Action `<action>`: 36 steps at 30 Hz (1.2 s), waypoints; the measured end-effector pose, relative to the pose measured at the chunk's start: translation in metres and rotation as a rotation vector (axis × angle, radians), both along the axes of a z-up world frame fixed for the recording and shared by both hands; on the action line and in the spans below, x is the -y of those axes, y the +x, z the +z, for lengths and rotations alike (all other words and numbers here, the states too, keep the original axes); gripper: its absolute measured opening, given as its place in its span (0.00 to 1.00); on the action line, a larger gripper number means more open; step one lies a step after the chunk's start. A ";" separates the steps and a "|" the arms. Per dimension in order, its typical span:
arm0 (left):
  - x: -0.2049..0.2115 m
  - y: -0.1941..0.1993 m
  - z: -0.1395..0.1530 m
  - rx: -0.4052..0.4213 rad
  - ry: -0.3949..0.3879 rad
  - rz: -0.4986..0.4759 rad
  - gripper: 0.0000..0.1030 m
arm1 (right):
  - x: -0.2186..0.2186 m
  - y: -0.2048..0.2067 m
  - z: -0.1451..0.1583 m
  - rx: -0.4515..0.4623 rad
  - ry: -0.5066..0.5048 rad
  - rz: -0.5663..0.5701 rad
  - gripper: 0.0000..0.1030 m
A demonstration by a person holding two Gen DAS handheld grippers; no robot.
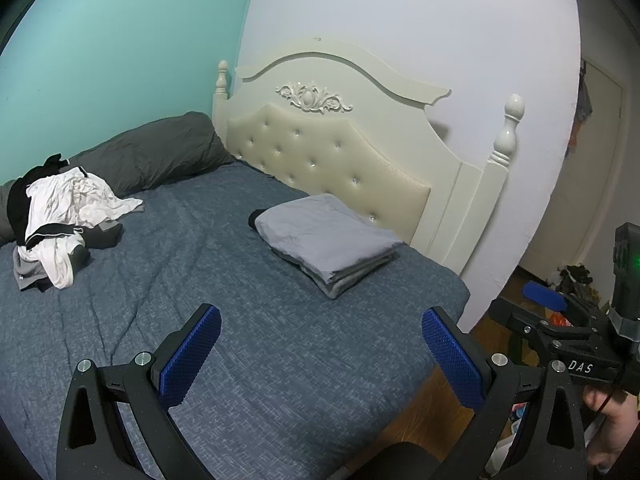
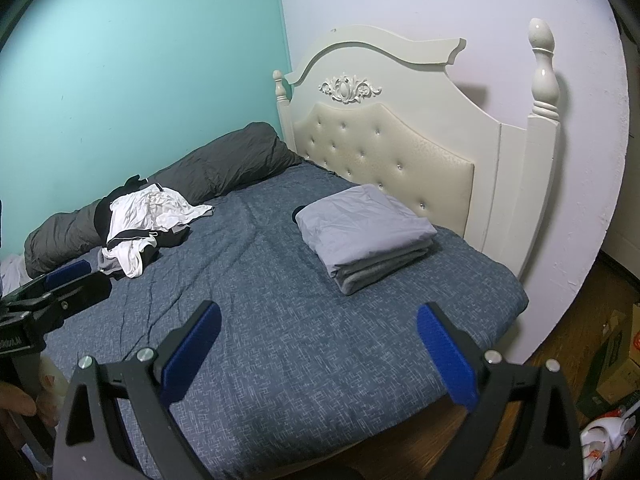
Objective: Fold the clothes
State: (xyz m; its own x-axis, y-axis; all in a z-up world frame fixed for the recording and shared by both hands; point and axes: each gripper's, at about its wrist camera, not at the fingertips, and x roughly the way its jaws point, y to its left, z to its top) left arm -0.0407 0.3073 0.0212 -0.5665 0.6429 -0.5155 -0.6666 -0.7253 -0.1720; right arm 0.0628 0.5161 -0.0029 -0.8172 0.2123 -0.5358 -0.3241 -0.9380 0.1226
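Claws first: we see the left claw (image 1: 320, 354) and the right claw (image 2: 318, 352) both spread wide with nothing between their blue pads, hovering above the near edge of the bed (image 2: 280, 340). Farther up the bed, just beside the headboard (image 2: 400, 148), sits a folded grey stack (image 2: 366, 234). An unfolded heap of clothes (image 2: 144, 224) lies well apart from it, against the dark pillow (image 2: 224, 164).

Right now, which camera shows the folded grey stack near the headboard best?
The right wrist view: the folded grey stack sits nearer the middle there, and its layered front edge shows clearly. The left wrist view shows the same stack whole too, but further off to the side, by the headboard.
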 end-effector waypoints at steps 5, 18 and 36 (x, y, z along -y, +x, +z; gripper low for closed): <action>0.000 -0.001 -0.001 0.003 -0.002 0.000 0.99 | 0.000 0.000 0.000 0.000 0.000 -0.004 0.96; -0.001 0.000 -0.003 0.005 -0.005 0.001 1.00 | 0.000 0.002 0.000 0.001 -0.004 -0.005 0.96; -0.001 0.000 -0.003 0.010 -0.013 0.002 1.00 | 0.000 0.002 -0.001 0.001 -0.008 -0.004 0.96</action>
